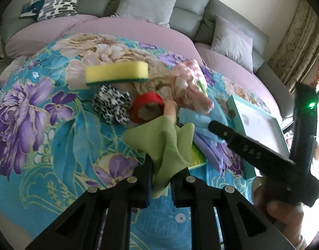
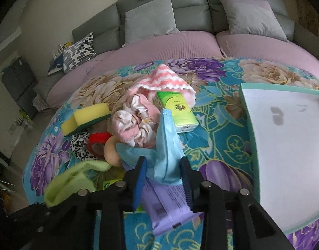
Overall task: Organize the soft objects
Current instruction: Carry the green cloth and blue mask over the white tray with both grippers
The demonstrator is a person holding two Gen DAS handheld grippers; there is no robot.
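- We see a floral-covered table (image 2: 220, 125) before a grey sofa (image 2: 190, 16).
- Left hand-held gripper (image 1: 161, 179) clamps the green cloth (image 1: 165, 141).
- Right hand-held gripper (image 2: 163, 175) pinches the blue cloth (image 2: 166, 145), beside the tray (image 2: 284, 95).

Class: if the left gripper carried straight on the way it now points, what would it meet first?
Beyond the green cloth its fingers already pinch, the left gripper would probably meet the red tape roll first; depth is unclear.

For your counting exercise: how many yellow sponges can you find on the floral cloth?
1. The yellow sponge with a green underside lies left of the pile, resting partly on the leopard-print scrunchie. Others may be hidden beneath.
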